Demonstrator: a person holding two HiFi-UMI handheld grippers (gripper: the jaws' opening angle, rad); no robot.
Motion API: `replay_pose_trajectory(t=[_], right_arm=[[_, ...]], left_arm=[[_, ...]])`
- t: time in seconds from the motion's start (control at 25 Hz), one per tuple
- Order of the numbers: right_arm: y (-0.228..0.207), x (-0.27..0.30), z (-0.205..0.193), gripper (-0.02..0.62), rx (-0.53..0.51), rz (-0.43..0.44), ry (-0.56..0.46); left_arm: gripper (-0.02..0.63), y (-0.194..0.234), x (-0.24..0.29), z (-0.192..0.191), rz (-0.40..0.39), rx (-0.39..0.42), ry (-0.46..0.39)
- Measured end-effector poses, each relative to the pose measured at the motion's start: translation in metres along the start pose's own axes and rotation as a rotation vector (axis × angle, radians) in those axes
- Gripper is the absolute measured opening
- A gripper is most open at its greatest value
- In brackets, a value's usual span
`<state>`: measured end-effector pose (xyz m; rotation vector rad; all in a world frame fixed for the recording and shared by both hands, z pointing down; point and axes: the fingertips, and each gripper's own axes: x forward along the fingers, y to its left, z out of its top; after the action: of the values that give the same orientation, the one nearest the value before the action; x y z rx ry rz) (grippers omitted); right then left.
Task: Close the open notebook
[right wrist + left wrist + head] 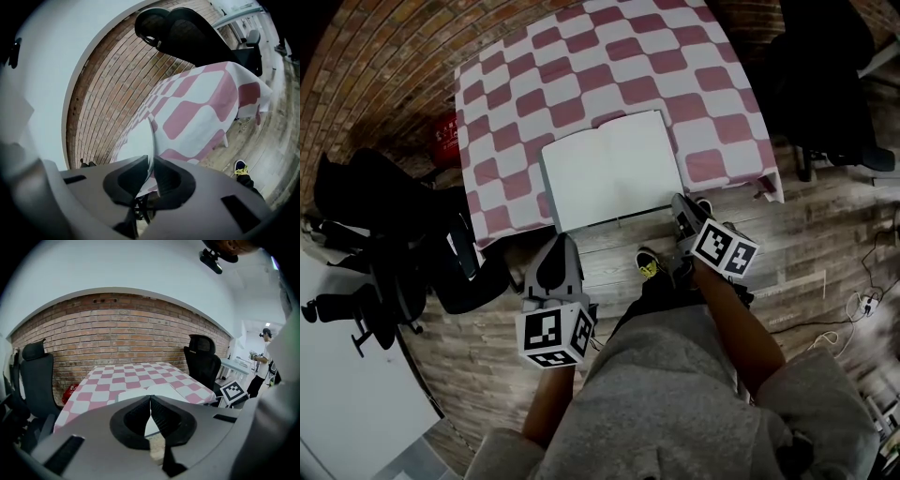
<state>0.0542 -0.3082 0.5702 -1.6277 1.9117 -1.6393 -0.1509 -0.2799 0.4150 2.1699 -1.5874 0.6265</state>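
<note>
At the near edge of the pink-and-white checked table [581,56], open notebook [609,169] lies flat, blank pages up. Right gripper [682,208] sits at the notebook's near right corner, jaws clenched on the thin edge of the right-hand leaf, which stands up between them in the right gripper view. Left gripper [555,251] hangs off the table over the wooden floor [806,253], near the notebook's near left corner but apart from it, jaws pressed together on nothing.
</note>
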Motion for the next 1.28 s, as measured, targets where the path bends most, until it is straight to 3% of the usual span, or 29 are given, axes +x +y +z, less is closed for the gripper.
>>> replay_pose_trajectory(t=[0.48,1.0,1.28], right_arm=[[0.072,-0.022,0.004,0.049,-0.24,0.139,-0.043],[0.143,-0.021,-0.019,0.051,-0.357,0.196,-0.071],[0.174,-0.012,-0.041,0.051,-0.451,0.24,-0.03]], left_arm=[[0.011,0.009,-0.019,0.003,-0.002,-0.017,-0.055],[0.011,0.035,-0.046,0.001,0.016,-0.018,-0.09],[0.011,0.046,-0.053,0.001,0.023,-0.016,-0.108]])
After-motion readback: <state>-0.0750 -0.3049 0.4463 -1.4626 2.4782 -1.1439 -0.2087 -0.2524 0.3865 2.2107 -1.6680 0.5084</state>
